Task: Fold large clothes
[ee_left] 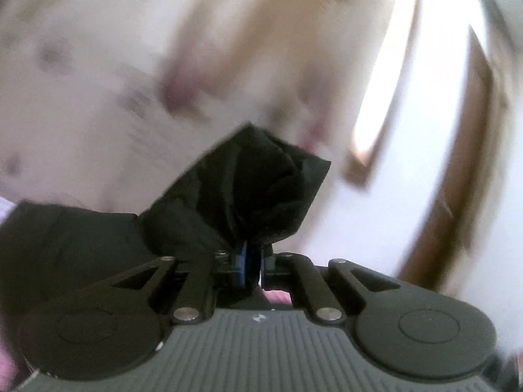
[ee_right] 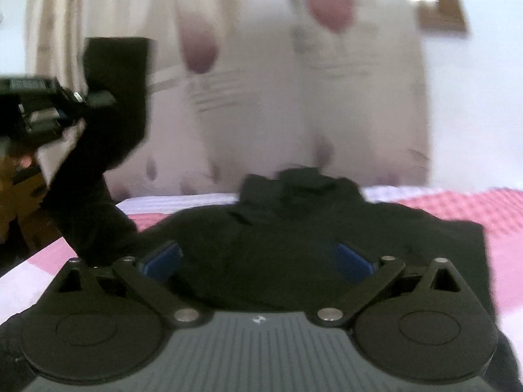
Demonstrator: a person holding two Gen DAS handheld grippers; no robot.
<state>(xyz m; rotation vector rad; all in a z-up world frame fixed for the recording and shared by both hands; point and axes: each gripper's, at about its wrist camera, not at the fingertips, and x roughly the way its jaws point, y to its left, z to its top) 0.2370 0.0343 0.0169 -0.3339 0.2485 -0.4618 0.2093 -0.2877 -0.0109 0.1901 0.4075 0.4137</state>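
A black garment (ee_right: 294, 222) lies in a heap on the bed in the right wrist view. One part of the garment (ee_right: 108, 124) is pulled up at the left, where my left gripper (ee_right: 65, 111) holds it. In the left wrist view the left gripper (ee_left: 252, 258) is shut, and a bunch of the black cloth (ee_left: 255, 183) sticks out past its blue pads (ee_left: 242, 261). My right gripper (ee_right: 258, 258) is open just above the heap. Its blue pads (ee_right: 161, 259) stand wide apart and do not press on the cloth.
The bed has a pink and white checked cover (ee_right: 457, 209). Behind it hangs a pale flowered curtain (ee_right: 261, 98), beside a bright window with a wooden frame (ee_left: 457, 179). A person's fingertip (ee_right: 24, 161) shows under the left gripper. Both views are blurred.
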